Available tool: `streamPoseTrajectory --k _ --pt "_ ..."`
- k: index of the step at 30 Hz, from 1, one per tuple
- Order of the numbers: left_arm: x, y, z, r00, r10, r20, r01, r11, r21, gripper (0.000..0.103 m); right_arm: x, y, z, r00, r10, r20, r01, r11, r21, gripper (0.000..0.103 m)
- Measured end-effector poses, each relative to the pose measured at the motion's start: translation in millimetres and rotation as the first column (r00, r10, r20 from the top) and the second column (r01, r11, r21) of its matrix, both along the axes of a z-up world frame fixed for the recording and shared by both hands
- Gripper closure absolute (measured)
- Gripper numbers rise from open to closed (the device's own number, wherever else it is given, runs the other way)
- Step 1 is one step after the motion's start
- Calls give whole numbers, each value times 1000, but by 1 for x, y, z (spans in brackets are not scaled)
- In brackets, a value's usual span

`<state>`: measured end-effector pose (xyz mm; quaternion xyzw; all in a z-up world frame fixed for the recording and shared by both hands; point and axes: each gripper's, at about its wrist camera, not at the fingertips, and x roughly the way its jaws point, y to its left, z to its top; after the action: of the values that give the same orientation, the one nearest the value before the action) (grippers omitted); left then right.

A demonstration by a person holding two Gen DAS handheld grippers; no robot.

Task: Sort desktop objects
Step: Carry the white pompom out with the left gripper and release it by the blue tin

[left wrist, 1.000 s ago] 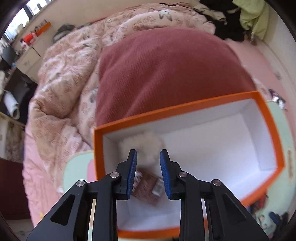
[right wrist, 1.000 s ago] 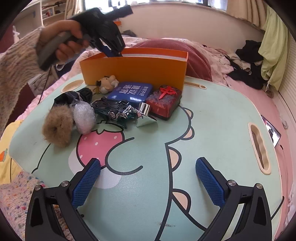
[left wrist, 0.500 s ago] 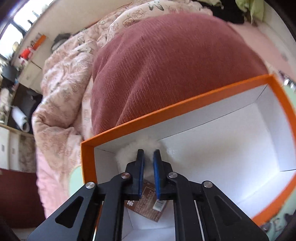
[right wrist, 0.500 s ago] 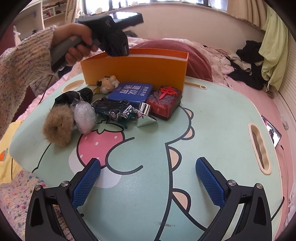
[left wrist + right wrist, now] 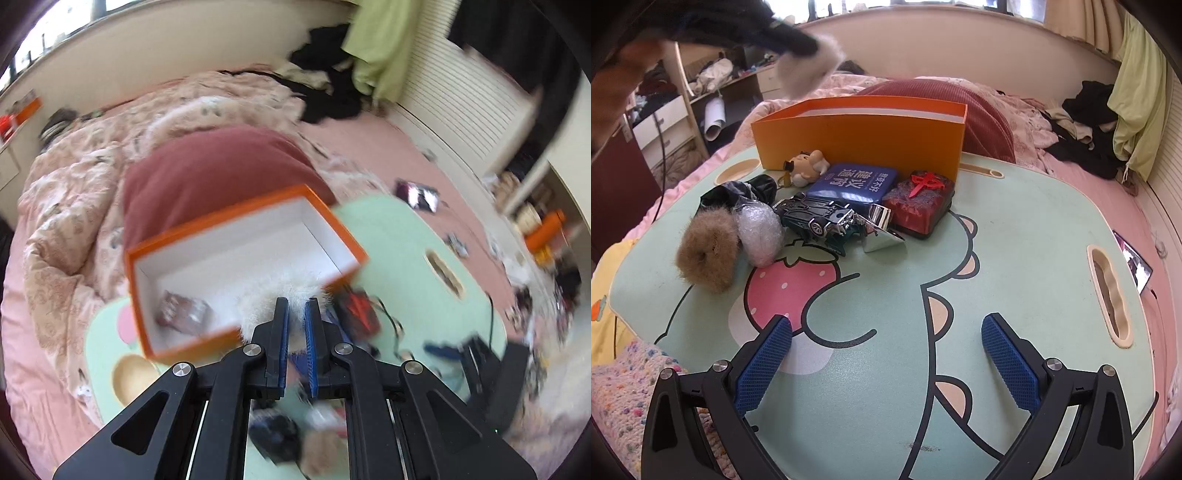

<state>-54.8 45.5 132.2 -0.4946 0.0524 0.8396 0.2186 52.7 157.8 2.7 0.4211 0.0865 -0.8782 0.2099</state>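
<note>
The left claw (image 5: 295,321) is pinched narrow on a white fluffy ball (image 5: 284,291), which sits right at its tips, above the near rim of the orange box (image 5: 147,317); the box's long axis runs left to right across that view, and a small brown packet (image 5: 183,312) lies in its left end. The coming move turns on whether the ball hangs inside the rim or over the table (image 5: 1015,258), and the blurred left wrist view cannot settle that. The right wrist view shows what the left hides: the ball (image 5: 809,70) is high, above and left of the box (image 5: 860,144). The brown pom-pom (image 5: 705,254), toy car (image 5: 820,221), blue tin (image 5: 853,182) and red case (image 5: 918,203) wait in front of the box. The right claw (image 5: 886,358) hovers wide and empty, near none of them.
</note>
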Motion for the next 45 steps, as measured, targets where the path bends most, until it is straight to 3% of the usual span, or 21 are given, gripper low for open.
streamPoseTrajectory --k 6,10,14,16,18,21,26,28,34,45 --pt "30 7 -37 1000 9 27 -6 996 -94 84 0 0 0 1000 0 0 0 1000 0 0" --pt "35 -7 -45 989 122 -79 -134 975 -175 63 0 0 0 1000 0 0 0 1000 0 0" --pt "57 -25 -40 979 168 -113 -179 979 -93 45 0 0 0 1000 0 0 0 1000 0 0" --pt "79 -30 -39 977 169 -134 -180 981 -78 27 0 0 0 1000 0 0 0 1000 1 0" --pt "100 -36 -46 967 171 -187 -194 975 -112 21 -1 0 0 1000 -1 0 1 1000 1 0" --pt "127 -37 -63 952 183 -244 -232 954 -188 21 -1 0 0 1000 0 0 0 1000 2 0" --pt "141 -36 -108 978 185 -99 -197 973 -124 21 0 1 0 1000 -3 -1 3 1000 7 0" --pt "136 -36 -124 973 210 -95 -217 973 -74 0 -1 1 0 1000 -4 0 4 1000 11 0" --pt "115 -39 -136 954 276 -119 -283 958 -47 0 0 1 0 1000 -4 0 4 1000 14 0" --pt "113 -36 -135 954 273 -126 -281 959 -43 0 -1 1 0 1000 -4 0 4 1000 14 0"
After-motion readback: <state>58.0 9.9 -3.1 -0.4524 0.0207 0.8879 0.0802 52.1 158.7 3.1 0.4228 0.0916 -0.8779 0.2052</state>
